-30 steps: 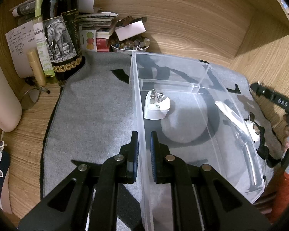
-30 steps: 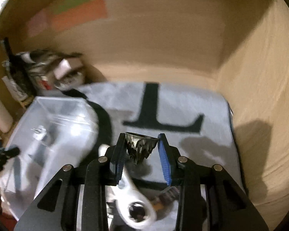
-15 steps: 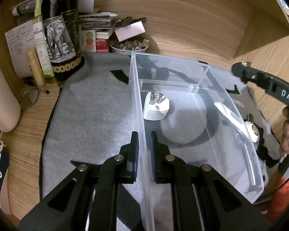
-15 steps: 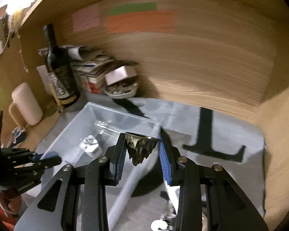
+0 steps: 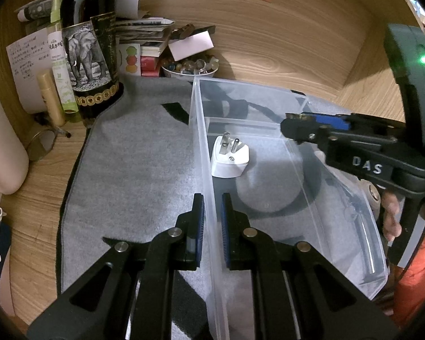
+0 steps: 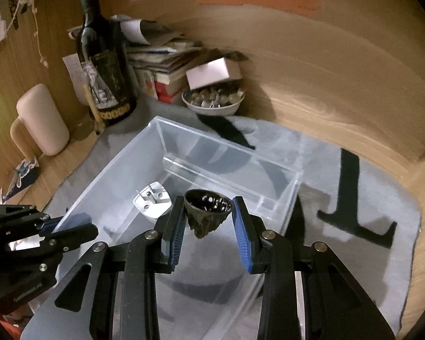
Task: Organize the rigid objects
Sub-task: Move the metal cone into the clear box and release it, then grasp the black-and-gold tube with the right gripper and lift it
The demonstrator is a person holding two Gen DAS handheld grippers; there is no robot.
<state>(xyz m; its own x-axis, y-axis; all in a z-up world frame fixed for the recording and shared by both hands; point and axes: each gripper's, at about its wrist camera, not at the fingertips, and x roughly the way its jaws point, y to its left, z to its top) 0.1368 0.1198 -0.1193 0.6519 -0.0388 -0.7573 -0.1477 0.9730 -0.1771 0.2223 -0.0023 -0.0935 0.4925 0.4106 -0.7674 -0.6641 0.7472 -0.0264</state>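
Right gripper [image 6: 208,221] held a small dark cone-shaped cup [image 6: 206,208] between its blue pads, jaws closed on its sides, hanging above the open clear plastic bin [image 6: 277,167]. Left gripper [image 5: 211,226] was pinched narrow on the bin's near side wall, one finger inside, one outside, steadying it. Inside the bin lay a white plug adapter [image 5: 230,157], prongs up, near a clear divider; cup was over the same section, just beside the plug in the right wrist view. Bin sat on a gray mat [image 5: 133,164]; a wine bottle [image 5: 89,42], a bowl of stones [image 6: 212,100] and stacked books stood behind, well apart. Step looked like drop-off: cup carried over, not yet released. Next move likely calls for lowering into the bin clear of the plug, then opening the jaws while left keeps the wall held.
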